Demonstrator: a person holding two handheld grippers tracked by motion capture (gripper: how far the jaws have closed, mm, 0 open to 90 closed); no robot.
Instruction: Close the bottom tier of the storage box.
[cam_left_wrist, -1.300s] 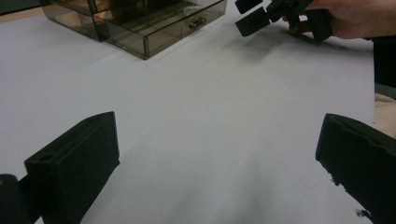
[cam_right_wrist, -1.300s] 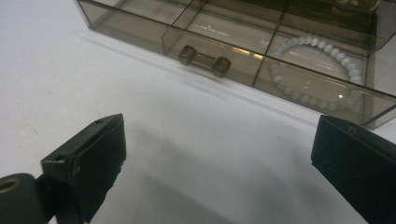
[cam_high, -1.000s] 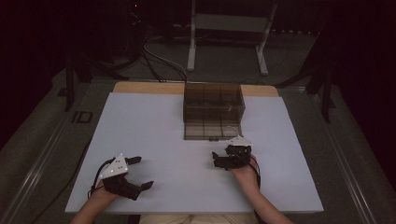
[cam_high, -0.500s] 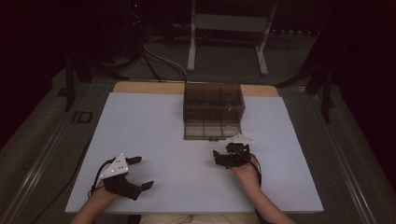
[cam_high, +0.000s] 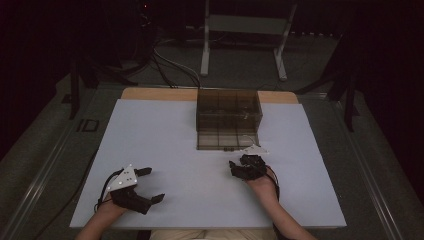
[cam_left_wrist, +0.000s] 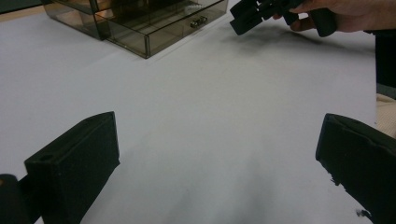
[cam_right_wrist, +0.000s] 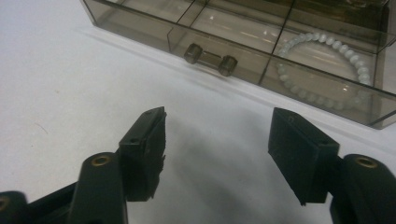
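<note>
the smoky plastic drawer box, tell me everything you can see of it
The drawer box is smoky brown see-through plastic, standing upright at the far middle of the white table. Its bottom drawer is pulled out toward the person, split into compartments by dividers, with a small bar handle on the front. A pale bead bracelet lies in one compartment. Neither gripper touches the box.

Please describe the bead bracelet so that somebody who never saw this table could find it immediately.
Look at the smoky transparent drawer box at the far middle of the white table. Its bottom drawer is pulled out toward the person. The bracelet lies in the compartment beside the small handle: a ring of pale round beads.
</note>
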